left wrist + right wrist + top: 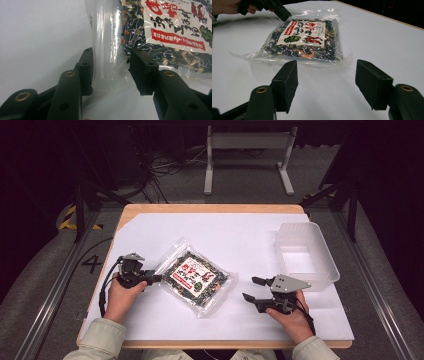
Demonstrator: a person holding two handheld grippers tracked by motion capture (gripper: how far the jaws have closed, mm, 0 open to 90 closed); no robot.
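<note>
A wooden table [210,209] is standing on grey floor [45,285]. Cables [165,167] are lying beyond it near a white stand [247,142]. Darkness is covering the far room.

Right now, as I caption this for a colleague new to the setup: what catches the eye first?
The clear food packet with its red-and-white label lies mid-table on the white sheet. The left gripper sits at its near-left edge, jaws open around the clear margin; the right gripper waits open just right of it. An empty translucent tub stands at the right edge.
</note>
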